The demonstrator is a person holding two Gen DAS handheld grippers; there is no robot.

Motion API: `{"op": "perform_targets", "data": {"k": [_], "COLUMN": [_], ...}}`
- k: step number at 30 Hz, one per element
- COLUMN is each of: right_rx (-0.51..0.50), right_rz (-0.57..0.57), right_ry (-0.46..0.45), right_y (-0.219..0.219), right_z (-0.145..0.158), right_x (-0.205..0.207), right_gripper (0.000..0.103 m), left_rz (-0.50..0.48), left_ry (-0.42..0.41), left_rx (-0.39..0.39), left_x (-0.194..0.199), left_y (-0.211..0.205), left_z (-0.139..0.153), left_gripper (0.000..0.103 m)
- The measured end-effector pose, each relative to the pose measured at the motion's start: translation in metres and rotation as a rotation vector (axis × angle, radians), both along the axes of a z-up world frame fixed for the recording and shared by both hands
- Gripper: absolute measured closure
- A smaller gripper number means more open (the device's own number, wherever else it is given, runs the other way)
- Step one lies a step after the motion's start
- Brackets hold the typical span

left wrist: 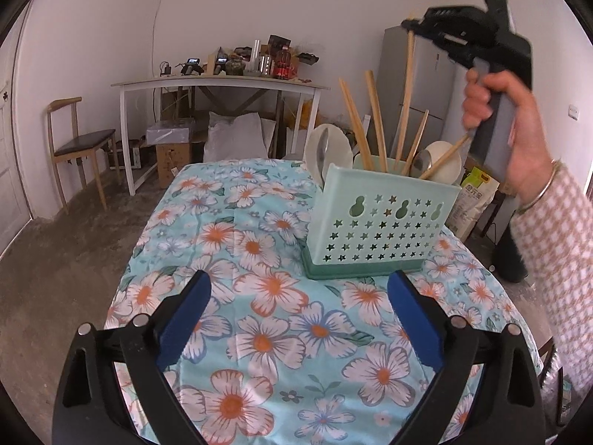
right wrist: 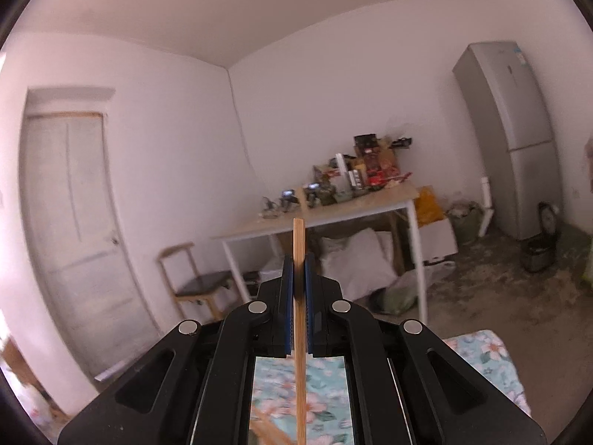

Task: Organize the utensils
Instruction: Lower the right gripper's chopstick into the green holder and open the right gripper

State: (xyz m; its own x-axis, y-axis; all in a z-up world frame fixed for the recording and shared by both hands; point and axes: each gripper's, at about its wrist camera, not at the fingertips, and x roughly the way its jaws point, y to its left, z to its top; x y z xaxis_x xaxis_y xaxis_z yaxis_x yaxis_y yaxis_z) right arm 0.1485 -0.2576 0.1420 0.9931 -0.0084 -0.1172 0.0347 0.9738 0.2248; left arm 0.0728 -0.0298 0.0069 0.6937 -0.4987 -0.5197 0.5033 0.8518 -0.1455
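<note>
**One chopstick clamped high, the other claw wide and empty**

Your right gripper (right wrist: 298, 259) was closed tight on a single wooden chopstick (right wrist: 299, 333), which ran upright between the blue pads (right wrist: 287, 296), its blunt top poking above them and its lower length cut off at the bottom edge. In the left wrist view that gripper (left wrist: 417, 27) sat high above the green utensil holder (left wrist: 381, 222), your hand (left wrist: 507, 126) around the handle. Your left gripper (left wrist: 300, 289) stood wide open with nothing between its fingers, over the floral tablecloth (left wrist: 259, 244); the holder stood just ahead, towards its right finger. The other chopsticks (left wrist: 374, 118) leaned out of the holder. The spoons (left wrist: 324, 148) behind its wall were half hidden.
</note>
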Motion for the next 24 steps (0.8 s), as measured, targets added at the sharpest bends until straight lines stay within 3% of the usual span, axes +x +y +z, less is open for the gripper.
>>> {"op": "perform_targets", "data": {"k": [9, 11, 19, 24], "right_rx": [-0.137, -0.147, -0.138, -0.078], "right_rz": [-0.030, -0.027, 0.026, 0.078], "right_ry": [0.073, 0.069, 0.010, 0.095], "right_y": [0.027, 0.030, 0.033, 0.029], "right_z": [-0.025, -0.022, 0.002, -0.012], "right_x": [-0.007, -0.021, -0.098, -0.141], "right_gripper": [0.095, 0.079, 0.054, 0.038], "left_rz": [0.020, 0.022, 0.052, 0.082], "left_ry": [0.000, 0.001, 0.018, 0.035], "left_rx": [-0.016, -0.019, -0.005, 0.062], "left_x": [0.001, 0.000, -0.008, -0.014], "left_y": [0.005, 0.006, -0.002, -0.013], "left_z": [0.002, 0.003, 0.011, 0.014], "left_gripper": [0.008, 0.007, 0.006, 0.006]}}
